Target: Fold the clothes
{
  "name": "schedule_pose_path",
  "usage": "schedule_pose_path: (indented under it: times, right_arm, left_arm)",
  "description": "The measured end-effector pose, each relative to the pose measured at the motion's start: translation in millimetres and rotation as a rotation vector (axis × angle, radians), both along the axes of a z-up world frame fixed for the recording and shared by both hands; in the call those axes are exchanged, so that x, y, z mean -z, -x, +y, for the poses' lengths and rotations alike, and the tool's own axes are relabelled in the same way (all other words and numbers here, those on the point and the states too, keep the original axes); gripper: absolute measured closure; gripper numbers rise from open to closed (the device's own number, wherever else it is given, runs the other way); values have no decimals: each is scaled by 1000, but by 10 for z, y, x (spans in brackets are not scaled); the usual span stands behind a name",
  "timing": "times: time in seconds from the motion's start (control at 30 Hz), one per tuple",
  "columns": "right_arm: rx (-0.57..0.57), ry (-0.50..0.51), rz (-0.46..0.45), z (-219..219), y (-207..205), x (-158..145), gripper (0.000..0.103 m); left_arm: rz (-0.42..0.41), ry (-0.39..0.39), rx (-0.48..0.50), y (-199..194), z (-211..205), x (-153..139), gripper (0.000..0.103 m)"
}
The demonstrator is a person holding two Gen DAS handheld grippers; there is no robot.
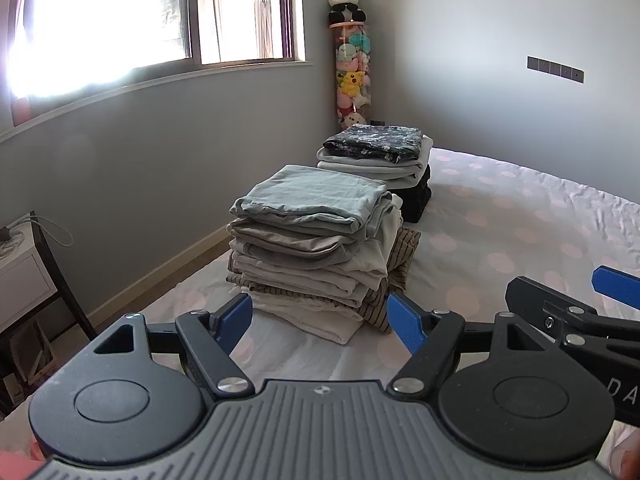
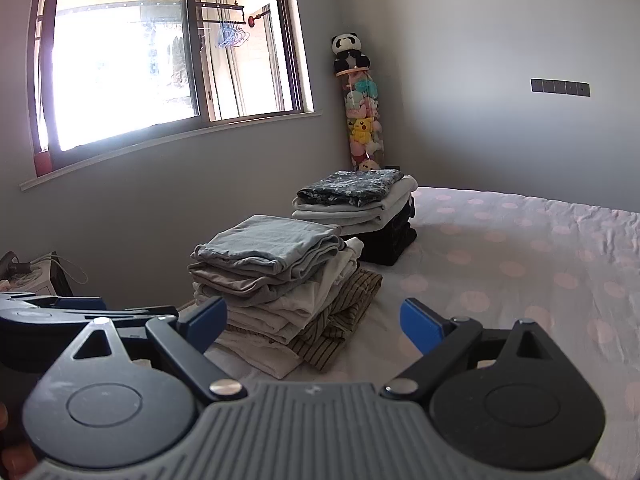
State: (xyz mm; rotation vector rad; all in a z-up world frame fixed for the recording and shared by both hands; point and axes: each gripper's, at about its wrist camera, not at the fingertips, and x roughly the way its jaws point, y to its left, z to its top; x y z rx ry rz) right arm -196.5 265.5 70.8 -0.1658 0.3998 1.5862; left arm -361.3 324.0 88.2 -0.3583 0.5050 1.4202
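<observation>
**Inspector:** While both tools hang above the bed, report their condition first.

**Assistant:** Left gripper: jaws spread wide, nothing between the blue pads. Right gripper: likewise wide apart and holding nothing. The 2 sit side by side, each showing at the edge of the other's view.

**Inspector:** Nearest item beyond them?

**Assistant:** A tall stack of folded clothes stands on the bed just ahead of the fingertips, not touched by either tool. A pale green-grey garment lies on top; beige, white and striped pieces sit beneath. Its lower layers splay out unevenly.

**Inspector:** Further back?

**Assistant:** A second, lower stack sits behind it, near but apart, topped by a dark floral piece over pale and black items. Past that, a clear tube of plush toys stands in the corner with a panda on top, and a window fills the left wall.

**Inspector:** Progress?

**Assistant:** 2 stacks are finished. No unfolded garment shows in either view, and the polka-dot sheet to the right carries nothing. My judgement: the work is at or near completion, though anything behind the cameras cannot be ruled out.
</observation>
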Motion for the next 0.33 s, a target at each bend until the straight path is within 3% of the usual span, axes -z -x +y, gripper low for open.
schedule_pose_path:
  times: [0.33]
  right_arm:
    - [-7,1,15,-1,-2,-4,8]
  left_arm:
    - [-3,-4,8,8,-8,-17,18]
